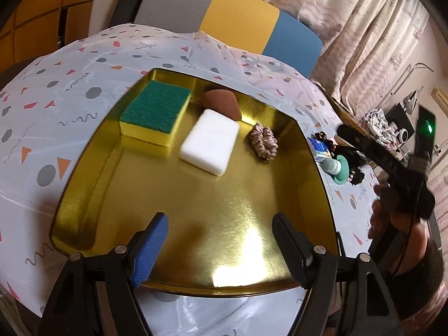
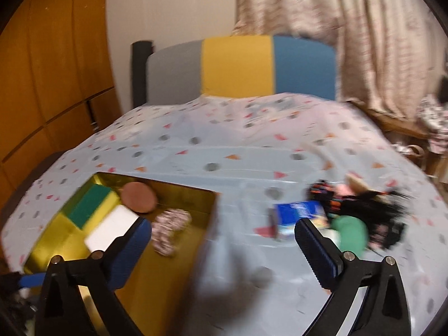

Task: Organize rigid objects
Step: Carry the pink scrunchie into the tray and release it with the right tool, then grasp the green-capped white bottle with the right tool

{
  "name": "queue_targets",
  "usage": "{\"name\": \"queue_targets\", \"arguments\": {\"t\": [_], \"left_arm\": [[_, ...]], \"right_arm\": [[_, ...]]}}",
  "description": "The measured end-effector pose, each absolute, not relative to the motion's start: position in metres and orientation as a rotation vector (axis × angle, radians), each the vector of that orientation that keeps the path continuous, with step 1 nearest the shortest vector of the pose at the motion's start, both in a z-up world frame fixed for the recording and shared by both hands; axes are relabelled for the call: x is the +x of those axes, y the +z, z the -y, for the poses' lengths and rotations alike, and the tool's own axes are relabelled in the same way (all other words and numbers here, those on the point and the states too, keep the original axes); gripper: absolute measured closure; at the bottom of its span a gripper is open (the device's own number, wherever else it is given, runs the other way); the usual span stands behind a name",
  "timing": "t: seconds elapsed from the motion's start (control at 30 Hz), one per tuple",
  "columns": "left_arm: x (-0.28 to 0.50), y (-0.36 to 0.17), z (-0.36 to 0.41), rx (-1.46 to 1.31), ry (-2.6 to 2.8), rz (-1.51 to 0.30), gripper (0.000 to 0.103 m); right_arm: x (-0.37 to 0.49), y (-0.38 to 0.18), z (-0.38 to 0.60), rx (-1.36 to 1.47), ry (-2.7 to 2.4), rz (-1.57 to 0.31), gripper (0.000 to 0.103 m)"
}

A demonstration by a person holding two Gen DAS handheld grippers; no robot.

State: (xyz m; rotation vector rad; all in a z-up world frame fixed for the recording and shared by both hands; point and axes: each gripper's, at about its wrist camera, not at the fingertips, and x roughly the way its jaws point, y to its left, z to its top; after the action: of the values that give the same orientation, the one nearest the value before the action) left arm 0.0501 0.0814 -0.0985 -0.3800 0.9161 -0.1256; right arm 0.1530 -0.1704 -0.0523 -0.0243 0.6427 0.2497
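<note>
Crowding the gold tray [image 1: 280, 145]'s far end, sponge [image 1: 155, 110], scrunchie [image 1: 264, 142]

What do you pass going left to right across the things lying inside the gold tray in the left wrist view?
Green and yellow scouring sponge → white foam block → patterned scrunchie. The brown teardrop sponge sits behind the white block and overlaps it in the order, so it is left out. All lie in the gold tray.
</note>
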Motion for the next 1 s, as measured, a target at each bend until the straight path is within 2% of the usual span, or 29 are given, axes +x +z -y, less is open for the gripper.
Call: {"name": "queue_targets", "arguments": {"t": [0.4, 0.47, 0.53, 0.57, 0.83, 1.0], "left_arm": [[0.043, -0.087, -0.046, -0.328, -0.207, -0.882, 0.026], [0.042, -0.085, -0.041, -0.322, -0.222, -0.879, 0.026], [0.041, -0.084, -0.034, -0.316, -0.239, -0.877, 0.026], [0.041, -0.084, -0.030, -0.312, -0.250, -0.878, 0.026], [0.036, -0.078, 0.002, -0.242, -0.315, -0.879, 0.026], [0.036, -0.071, 0.012, -0.204, -0.321, -0.875, 0.026]], "right_arm": [[0.106, -0.116, 0.253, 0.088, 0.141, -0.802, 0.000], [0.102, -0.123, 0.266, 0.110, 0.123, -0.806, 0.006], [0.102, -0.128, 0.277, 0.123, 0.105, -0.818, 0.017], [0.102, -0.130, 0.283, 0.134, 0.095, -0.825, 0.018], [0.137, -0.124, 0.309, 0.190, 0.097, -0.807, 0.019], [0.193, -0.117, 0.313, 0.210, 0.134, -0.825, 0.019]]}}
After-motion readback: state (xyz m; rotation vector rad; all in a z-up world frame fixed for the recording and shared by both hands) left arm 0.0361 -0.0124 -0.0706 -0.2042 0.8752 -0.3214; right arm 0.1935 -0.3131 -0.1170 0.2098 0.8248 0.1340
